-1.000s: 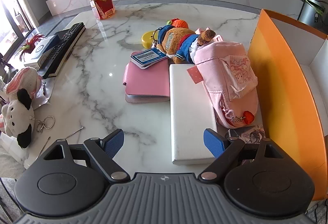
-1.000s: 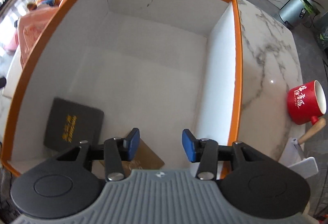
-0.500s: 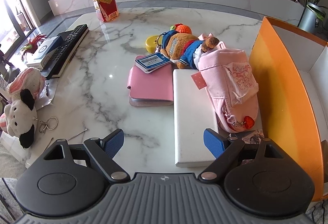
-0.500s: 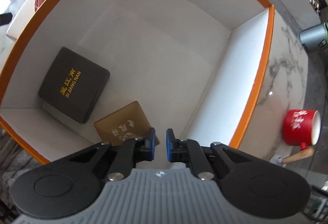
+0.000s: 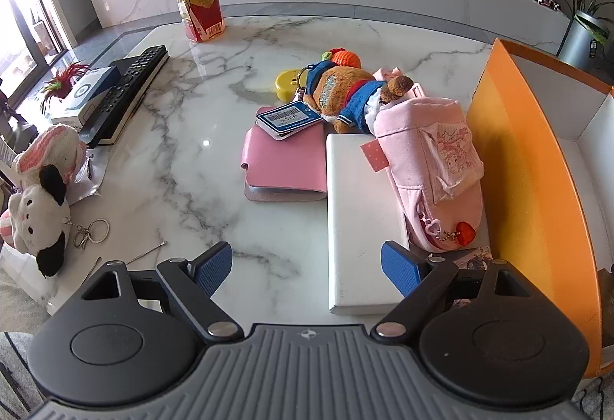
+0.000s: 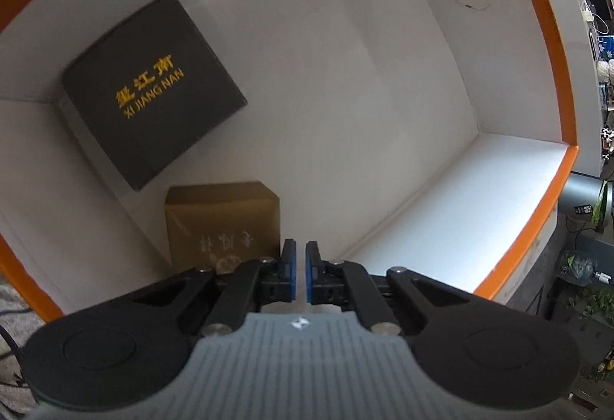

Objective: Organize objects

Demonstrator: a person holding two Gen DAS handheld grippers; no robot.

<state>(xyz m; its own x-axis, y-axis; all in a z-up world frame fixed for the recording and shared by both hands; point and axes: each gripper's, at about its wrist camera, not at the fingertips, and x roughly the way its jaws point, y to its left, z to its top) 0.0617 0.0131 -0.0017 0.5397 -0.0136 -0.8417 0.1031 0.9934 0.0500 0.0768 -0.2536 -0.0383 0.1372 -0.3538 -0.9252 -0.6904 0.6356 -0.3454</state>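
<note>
Closed since a second ago, the right gripper (image 6: 300, 272) hangs with fingers nearly clenched on nothing inside the orange box (image 6: 552, 82), gold box (image 6: 222, 220) just left of them, black box (image 6: 153, 90) toward the near-left corner. Left gripper (image 5: 306, 268) hovers released over the bench (image 5: 184, 159), white box (image 5: 360, 228) between its fingers.

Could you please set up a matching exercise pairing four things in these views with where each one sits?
Things:
1. black box
2. drink bottle
3. pink pouch
4. price tag

Places:
A. on the pink wallet
B. far end of the table
C. inside the orange box
D. partly on the white slab

Pairs: 1-C, 2-B, 3-D, 4-A
</note>
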